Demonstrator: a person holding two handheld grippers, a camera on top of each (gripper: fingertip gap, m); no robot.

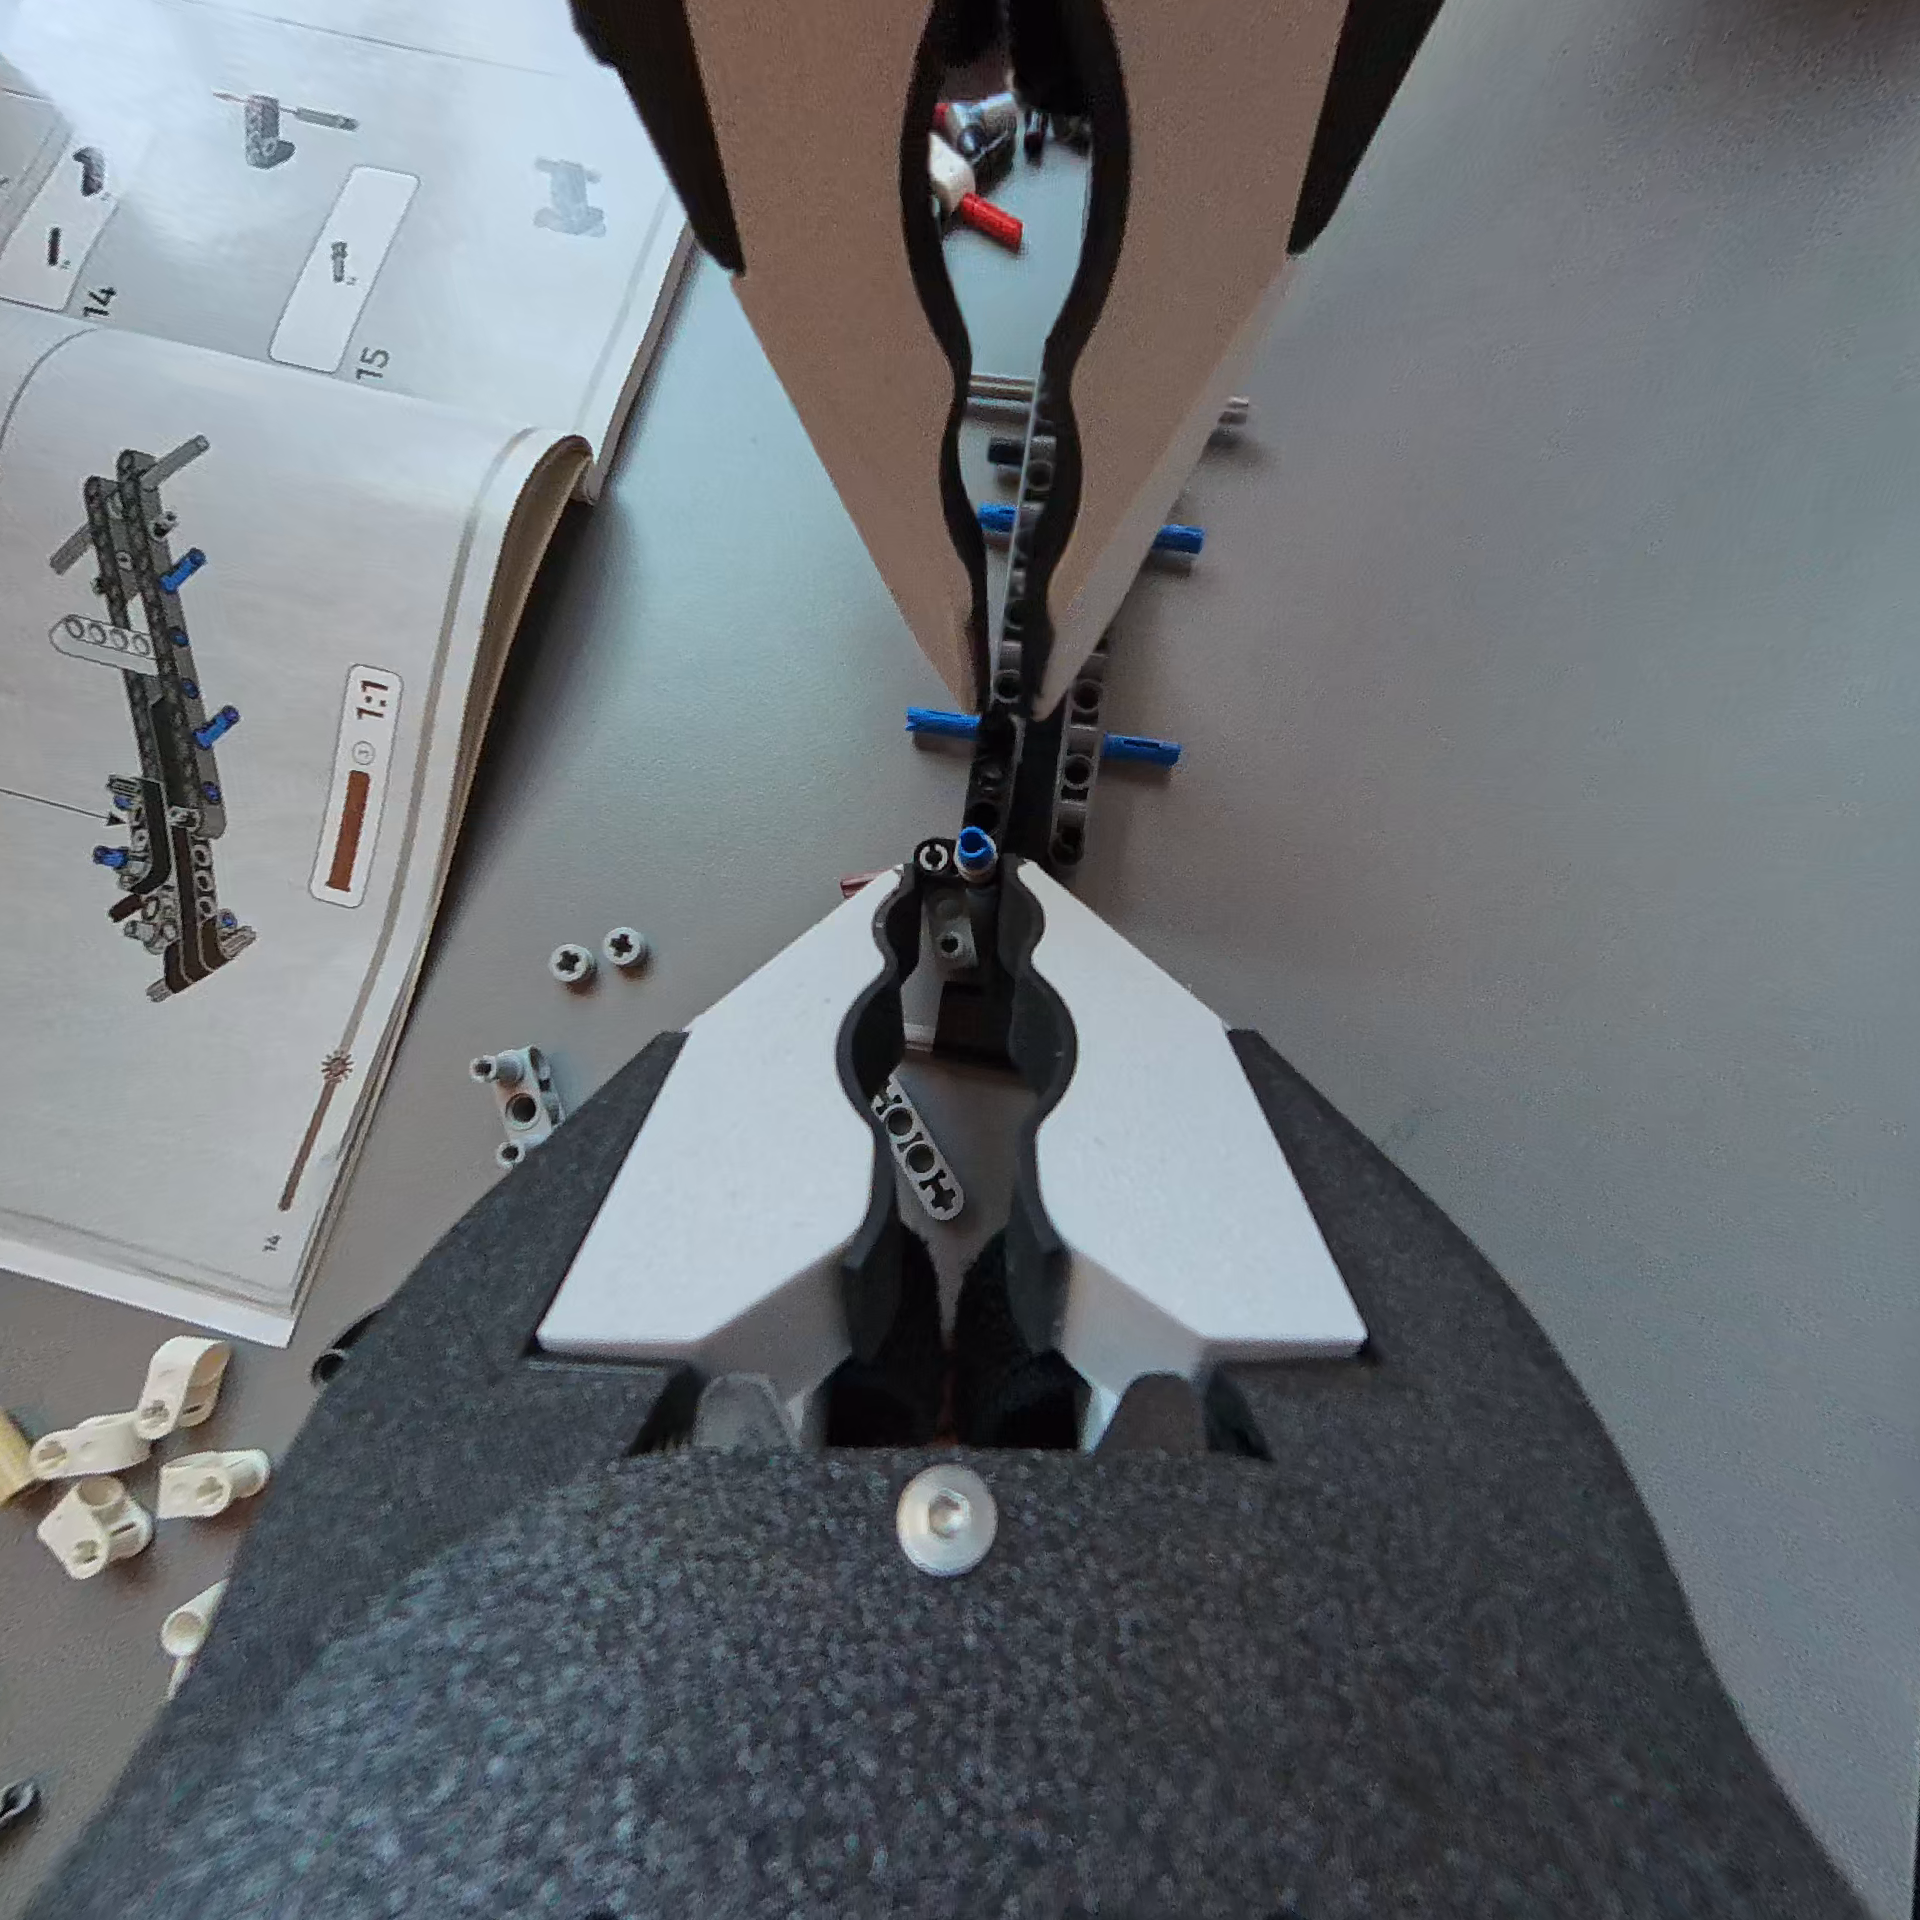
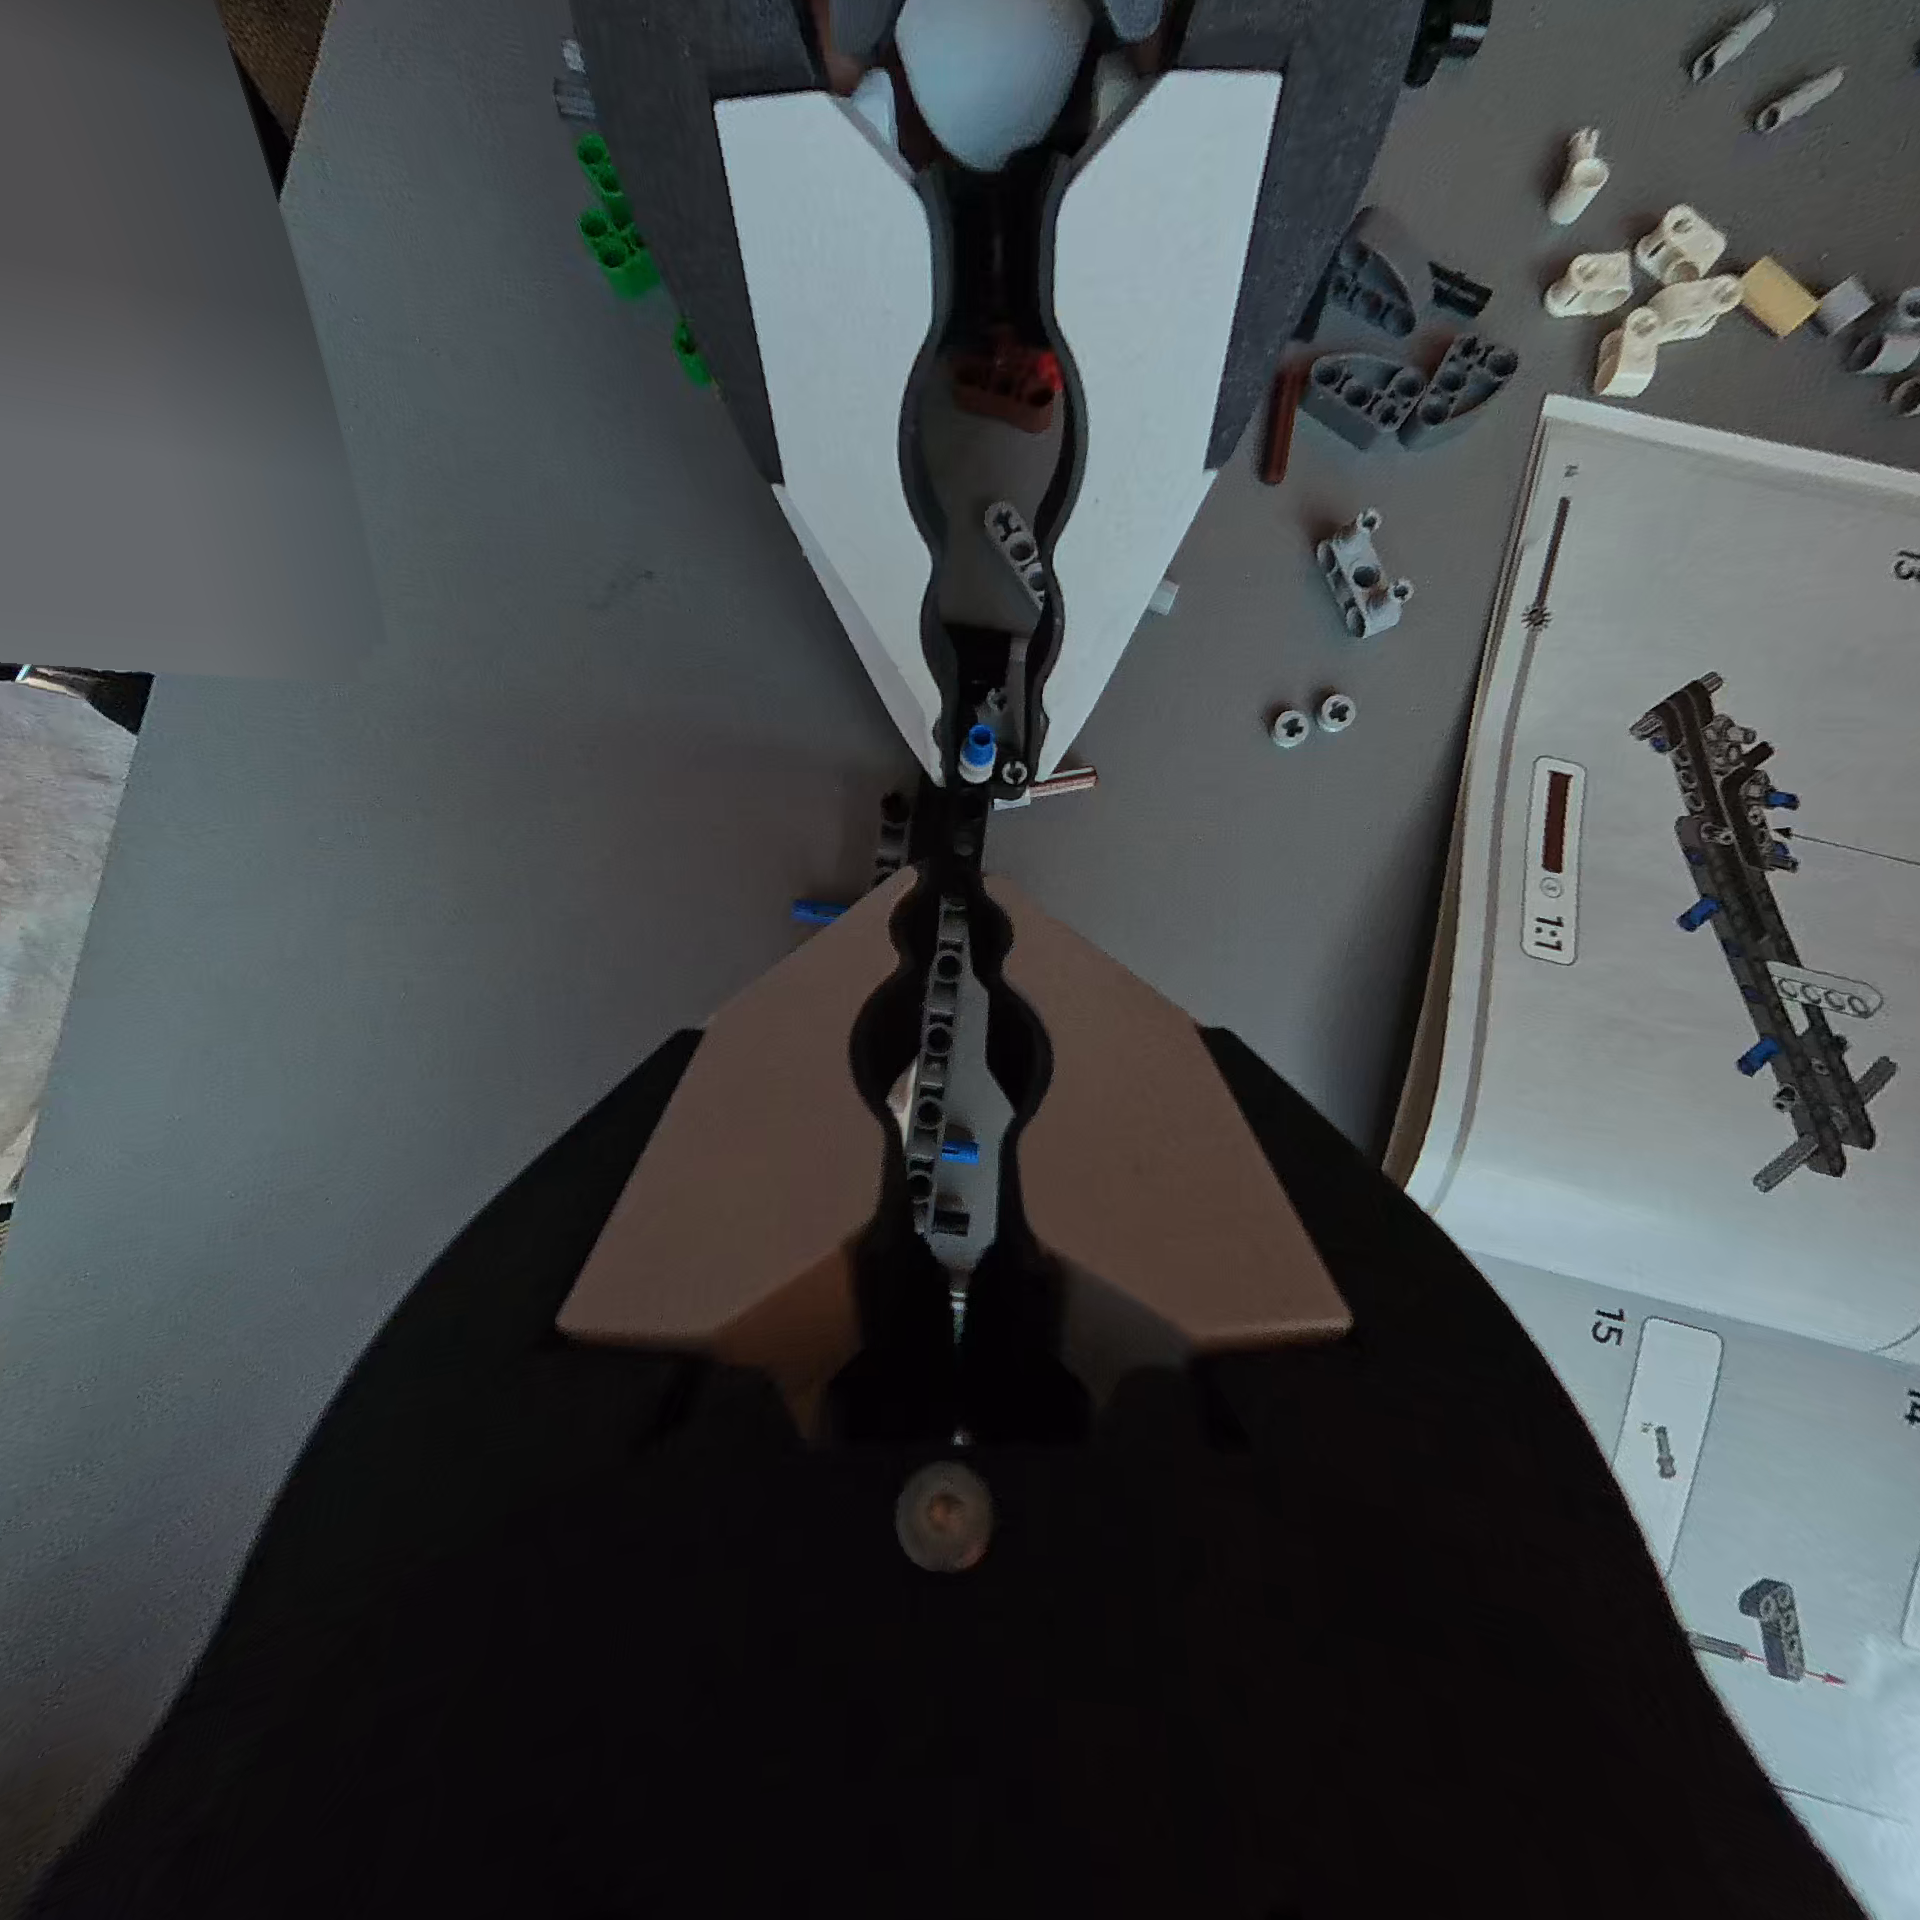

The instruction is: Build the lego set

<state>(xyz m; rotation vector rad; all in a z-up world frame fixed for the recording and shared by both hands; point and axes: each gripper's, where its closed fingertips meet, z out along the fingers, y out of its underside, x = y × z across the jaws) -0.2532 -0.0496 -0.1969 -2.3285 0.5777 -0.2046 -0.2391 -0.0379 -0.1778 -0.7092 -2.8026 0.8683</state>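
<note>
A long grey and black beam assembly [image 1: 1075, 769] with blue pins sticking out of its sides lies lengthwise between the two grippers, low over the grey table. My right gripper [image 2: 951, 883], with tan fingers, is shut on the beam assembly [image 2: 940, 1029]; in the left wrist view it [image 1: 1008, 707] comes in from the top. My left gripper [image 1: 961, 873], with white fingers, is shut on the assembly's near end, a small black and grey part with an upright blue pin [image 1: 975, 844]. In the right wrist view the left gripper [image 2: 987, 774] and the blue pin [image 2: 978, 746] face me.
An open instruction booklet [image 1: 260, 623] [image 2: 1714, 831] lies beside the assembly. Loose pieces lie around it: cream connectors [image 1: 135, 1455] [image 2: 1642, 281], two small grey bushes [image 1: 597, 954], a grey connector [image 2: 1363, 571], a thin grey liftarm [image 1: 920, 1148], dark curved panels [image 2: 1403, 384] and green pieces [image 2: 613, 229]. The table edge shows at the left of the right wrist view. Only a small space, under 4 cm, lies between the two pairs of fingers.
</note>
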